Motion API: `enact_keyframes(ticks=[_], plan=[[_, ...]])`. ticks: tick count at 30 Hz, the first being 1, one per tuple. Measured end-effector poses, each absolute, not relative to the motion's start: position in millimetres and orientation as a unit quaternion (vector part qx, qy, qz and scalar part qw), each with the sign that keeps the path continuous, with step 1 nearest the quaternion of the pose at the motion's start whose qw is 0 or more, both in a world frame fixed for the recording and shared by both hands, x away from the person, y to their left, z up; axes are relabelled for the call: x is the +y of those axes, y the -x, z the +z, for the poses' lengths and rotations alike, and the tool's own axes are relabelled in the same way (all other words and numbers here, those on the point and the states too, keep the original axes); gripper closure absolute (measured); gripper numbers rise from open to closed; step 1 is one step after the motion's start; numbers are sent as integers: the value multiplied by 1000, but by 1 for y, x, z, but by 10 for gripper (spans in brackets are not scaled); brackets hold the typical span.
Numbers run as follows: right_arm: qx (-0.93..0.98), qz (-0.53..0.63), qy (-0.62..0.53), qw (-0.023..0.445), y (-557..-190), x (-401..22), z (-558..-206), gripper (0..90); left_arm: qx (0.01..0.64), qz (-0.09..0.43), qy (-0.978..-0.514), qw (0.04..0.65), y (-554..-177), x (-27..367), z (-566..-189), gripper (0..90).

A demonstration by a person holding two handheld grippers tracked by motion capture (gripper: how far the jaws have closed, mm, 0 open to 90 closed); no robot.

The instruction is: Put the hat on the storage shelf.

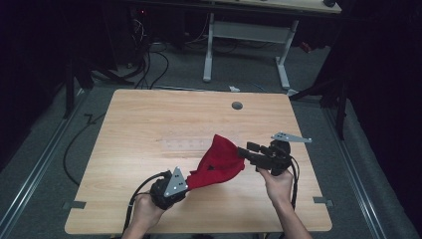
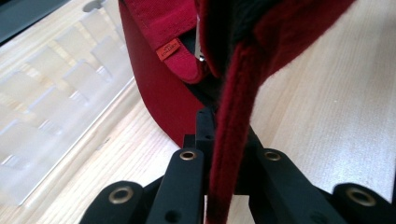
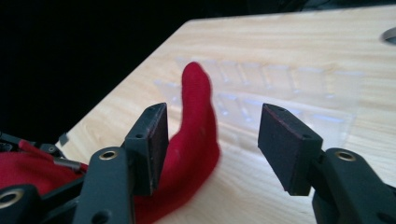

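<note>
the left gripper [image 1: 171, 186] sits near the counter's [image 1: 149, 119] front edge, held in the person's left hand [image 1: 147, 211]; its jaws are pressed together on a thick hem of the red cloth [image 1: 219, 162], seen up close in the left gripper view [image 2: 229, 154]. from those jaws the cloth rises and bunches toward the right gripper [image 1: 251, 152]. beyond the cloth a clear plastic tray [image 1: 186, 146] lies flat on the counter. the right gripper, in the right hand [image 1: 278, 181], has its jaws spread wide; a red fold [image 3: 198, 121] stands just by the left jaw, in the gap, with nothing pinched. a grey round grommet [image 1: 237, 105] sits far beyond both.
</note>
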State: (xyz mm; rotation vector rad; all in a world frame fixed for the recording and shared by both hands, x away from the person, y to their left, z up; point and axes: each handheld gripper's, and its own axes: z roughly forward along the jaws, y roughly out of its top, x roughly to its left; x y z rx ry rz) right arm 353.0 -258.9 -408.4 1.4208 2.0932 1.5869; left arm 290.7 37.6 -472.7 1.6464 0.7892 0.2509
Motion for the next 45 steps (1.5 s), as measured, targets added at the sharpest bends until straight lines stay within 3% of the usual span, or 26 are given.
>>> enact_keyframes(ticks=[16, 21, 27, 33, 38, 45], plan=[[679, 532, -495, 106, -346, -281, -440, 363, 365, 104, -701, 604, -295, 48, -468, 855], [700, 482, -510, 132, -346, -285, -466, 361, 380, 92, -679, 622, -299, 56, -462, 854], [719, 415, -542, 128, -352, -289, -501, 386, 398, 89, -660, 631, -305, 61, -455, 853], [736, 356, -552, 167, -352, -287, -526, 375, 412, 86, -642, 641, -311, 69, -448, 853], [757, 322, -520, 230, -348, -277, -531, 387, 425, 86, -628, 646, -318, 75, -440, 853], [756, 321, -521, 232, -348, -277, -531, 379, 434, 94, -602, 664, -331, 84, -419, 853]])
